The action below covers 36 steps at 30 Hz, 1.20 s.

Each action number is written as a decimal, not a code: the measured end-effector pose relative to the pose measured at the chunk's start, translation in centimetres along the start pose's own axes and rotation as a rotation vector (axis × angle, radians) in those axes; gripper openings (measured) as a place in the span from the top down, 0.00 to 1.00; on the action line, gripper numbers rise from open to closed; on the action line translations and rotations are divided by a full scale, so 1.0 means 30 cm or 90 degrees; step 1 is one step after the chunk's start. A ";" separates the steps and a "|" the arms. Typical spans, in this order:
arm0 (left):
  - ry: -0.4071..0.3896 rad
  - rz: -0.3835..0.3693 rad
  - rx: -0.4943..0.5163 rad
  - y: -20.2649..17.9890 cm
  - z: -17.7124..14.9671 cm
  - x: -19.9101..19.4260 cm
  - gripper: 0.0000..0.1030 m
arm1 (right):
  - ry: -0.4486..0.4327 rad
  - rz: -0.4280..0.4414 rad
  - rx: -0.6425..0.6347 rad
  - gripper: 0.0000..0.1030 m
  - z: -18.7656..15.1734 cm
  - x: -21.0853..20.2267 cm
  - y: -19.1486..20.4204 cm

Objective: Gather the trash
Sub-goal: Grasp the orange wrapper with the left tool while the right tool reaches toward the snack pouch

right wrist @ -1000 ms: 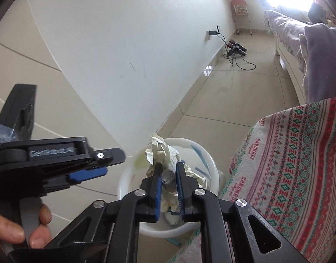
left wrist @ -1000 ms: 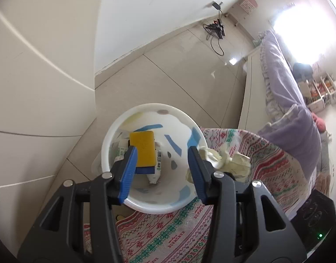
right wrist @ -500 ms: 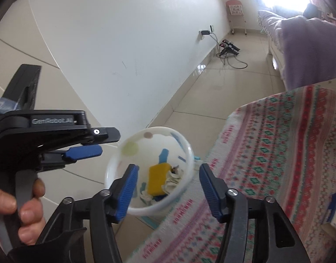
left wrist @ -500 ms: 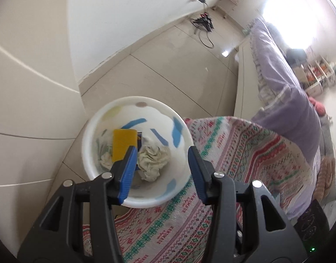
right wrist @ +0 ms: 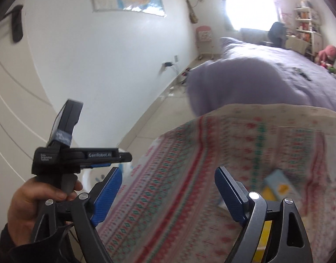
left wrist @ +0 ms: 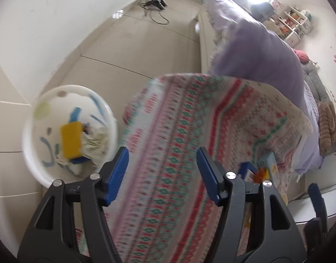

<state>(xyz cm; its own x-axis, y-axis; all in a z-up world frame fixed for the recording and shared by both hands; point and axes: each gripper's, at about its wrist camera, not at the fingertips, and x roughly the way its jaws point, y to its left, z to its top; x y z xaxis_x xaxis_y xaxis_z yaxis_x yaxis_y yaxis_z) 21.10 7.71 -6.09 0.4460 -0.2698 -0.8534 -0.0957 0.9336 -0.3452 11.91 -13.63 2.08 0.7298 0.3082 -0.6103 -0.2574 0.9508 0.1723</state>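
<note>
My right hand-held gripper (right wrist: 168, 195) is spreading its jaws wide with nothing between them, just the patterned cloth of the tabletop (right wrist: 168, 197) below. My left hand-held gripper (left wrist: 162, 175) is opening too, and it's empty as well, hanging over the same striped cloth. Off to my left, down on the floor just beside the tabletop's edge, sits the white bin (left wrist: 29, 151), and I can see a yellow sponge-like block (left wrist: 71, 139) and crumpled paper (left wrist: 95, 141) lying inside it. So the next job, as I read it, is another pickup. Ahead and to the right of my right jaws there's a pale blue and yellow carton (right wrist: 279, 186) lying on the cloth, blurred, so I can't tell exactly what it is. From the left camera those same boxes (left wrist: 264, 168) show just past my right finger, at the near right of the tabletop. To do this well, I'd keep the jaws wide, come down squarely over the carton's narrow sides, and close only once both pads bracket it, since a light box on soft cloth could skid or tip.
</note>
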 end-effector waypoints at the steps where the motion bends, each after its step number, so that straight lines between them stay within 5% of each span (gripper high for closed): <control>1: 0.007 -0.008 0.006 -0.028 -0.009 0.011 0.37 | -0.017 -0.012 0.011 0.09 -0.006 -0.043 -0.050; 5: 0.031 -0.037 0.047 -0.155 -0.050 0.048 0.37 | -0.051 -0.060 0.079 0.03 -0.023 -0.123 -0.220; 11: 0.060 -0.071 0.095 -0.309 -0.096 0.085 0.36 | -0.047 -0.191 0.079 0.03 -0.048 -0.156 -0.375; 16: 0.094 -0.110 0.120 -0.424 -0.135 0.136 0.36 | -0.052 -0.171 0.139 0.03 -0.069 -0.167 -0.491; 24: 0.127 -0.136 0.161 -0.566 -0.208 0.208 0.36 | 0.017 -0.219 0.203 0.03 -0.116 -0.133 -0.617; 33: 0.124 -0.104 0.211 -0.674 -0.259 0.290 0.37 | 0.119 -0.205 0.292 0.03 -0.184 -0.065 -0.759; 34: 0.113 -0.097 0.220 -0.680 -0.260 0.287 0.40 | 0.125 -0.211 0.300 0.03 -0.189 -0.060 -0.777; 36: 0.102 -0.079 0.240 -0.689 -0.259 0.284 0.73 | 0.142 -0.224 0.311 0.03 -0.202 -0.049 -0.808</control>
<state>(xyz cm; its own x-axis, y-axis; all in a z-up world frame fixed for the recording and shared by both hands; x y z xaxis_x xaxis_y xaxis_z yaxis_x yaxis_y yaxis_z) 19.95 -15.72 -9.27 0.2872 -0.3916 -0.8742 0.2956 0.9043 -0.3080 13.23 -37.33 -5.88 0.5548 0.0117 -0.8319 0.3294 0.9151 0.2325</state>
